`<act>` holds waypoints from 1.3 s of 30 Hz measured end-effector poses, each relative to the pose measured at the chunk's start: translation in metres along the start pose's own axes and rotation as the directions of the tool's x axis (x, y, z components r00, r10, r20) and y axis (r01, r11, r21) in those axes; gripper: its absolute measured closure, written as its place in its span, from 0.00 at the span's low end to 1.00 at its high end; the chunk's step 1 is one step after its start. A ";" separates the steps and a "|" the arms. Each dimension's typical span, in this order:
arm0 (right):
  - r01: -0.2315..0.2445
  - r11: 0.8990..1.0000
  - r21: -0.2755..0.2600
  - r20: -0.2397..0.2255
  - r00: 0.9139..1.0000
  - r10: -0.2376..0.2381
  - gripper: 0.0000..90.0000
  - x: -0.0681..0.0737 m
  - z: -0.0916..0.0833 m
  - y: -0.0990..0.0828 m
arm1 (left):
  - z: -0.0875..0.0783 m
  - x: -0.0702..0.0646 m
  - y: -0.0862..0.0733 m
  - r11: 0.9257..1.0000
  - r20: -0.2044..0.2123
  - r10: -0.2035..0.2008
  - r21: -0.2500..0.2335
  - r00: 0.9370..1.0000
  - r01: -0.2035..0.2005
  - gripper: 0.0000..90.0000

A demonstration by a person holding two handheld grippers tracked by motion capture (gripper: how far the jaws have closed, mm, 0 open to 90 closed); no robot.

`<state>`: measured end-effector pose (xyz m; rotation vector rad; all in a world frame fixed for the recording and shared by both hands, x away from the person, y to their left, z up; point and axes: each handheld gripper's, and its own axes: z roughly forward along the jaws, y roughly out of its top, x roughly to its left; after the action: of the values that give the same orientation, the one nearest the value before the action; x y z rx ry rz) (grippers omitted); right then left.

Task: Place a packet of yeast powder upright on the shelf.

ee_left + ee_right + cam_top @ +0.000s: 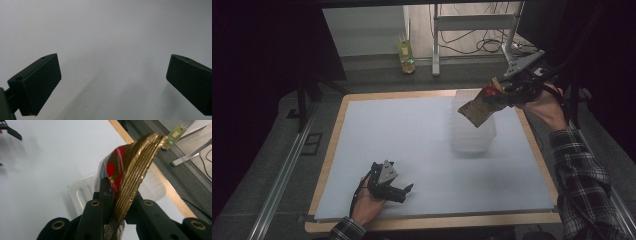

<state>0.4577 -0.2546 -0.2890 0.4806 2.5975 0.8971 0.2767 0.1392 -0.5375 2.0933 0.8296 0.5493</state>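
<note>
Pouch: gold and red snack pouch (479, 106) held above the bench's far right corner, over the white basket (472, 135)
Axis: long axis slants from upper right down to lower left, free end toward the bench middle
Right gripper (117, 202): clamped on the pouch's crimped edge
Left gripper (404, 192): jaws spread wide, nothing between them, near front edge
Room: bench (412, 145) bare across left and centre

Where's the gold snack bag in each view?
High view: gold snack bag upper right, in the right claw, above the white basket.
Left gripper view: not in it.
Right gripper view: centre, clamped edge-on.
Shared landmark: the white basket, below the bag in both.
</note>
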 end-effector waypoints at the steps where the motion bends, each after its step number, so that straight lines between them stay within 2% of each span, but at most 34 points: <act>1: 0.010 1.000 0.008 0.008 1.000 -0.010 0.89 -0.004 0.002 0.000 | 0.000 0.000 0.000 1.000 -0.001 0.000 -0.001 1.000 0.000 0.00; 8: 0.040 0.999 0.023 0.022 0.999 -0.040 0.89 -0.015 0.010 0.001 | -0.001 0.001 0.000 1.000 0.000 -0.005 -0.004 1.000 0.005 0.00; 13: 0.095 0.995 0.041 0.020 0.995 -0.096 0.89 -0.023 0.022 0.001 | -0.001 0.001 0.000 1.000 -0.001 -0.003 -0.003 1.000 0.003 0.00; 18: 0.129 0.990 0.049 0.012 0.991 -0.130 0.89 -0.026 0.030 -0.001 | -0.001 0.002 -0.001 1.000 0.003 -0.004 -0.002 1.000 0.004 0.00; 20: 0.146 0.988 0.043 -0.009 0.989 -0.146 0.89 -0.030 0.034 -0.004 | -0.001 0.002 -0.001 1.000 0.003 -0.007 -0.003 1.000 0.007 0.00; 25: 0.177 0.983 0.043 -0.021 0.984 -0.176 0.89 -0.032 0.039 -0.008 | -0.001 0.002 -0.001 1.000 0.003 -0.009 0.000 1.000 0.009 0.00; 27: 0.203 0.978 0.053 -0.053 0.978 -0.200 0.89 -0.031 0.045 -0.010 | -0.001 0.002 -0.001 1.000 0.002 -0.008 0.000 1.000 0.008 0.00; 33: 0.214 0.973 0.081 -0.098 0.974 -0.206 0.89 -0.032 0.057 -0.011 | -0.001 0.002 -0.001 1.000 0.002 -0.007 0.003 1.000 0.007 0.00; 36: 0.215 0.971 0.101 -0.108 0.973 -0.204 0.89 -0.032 0.062 -0.010 | -0.001 0.002 -0.001 1.000 0.002 -0.007 0.003 1.000 0.007 0.00; 39: 0.211 0.969 0.132 -0.110 0.974 -0.197 0.89 -0.033 0.074 -0.009 | -0.001 0.002 -0.001 1.000 0.003 -0.009 0.000 1.000 0.009 0.00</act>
<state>0.5164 -0.2366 -0.3430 0.2040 2.7500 0.6843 0.2771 0.1418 -0.5375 2.0885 0.8374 0.5414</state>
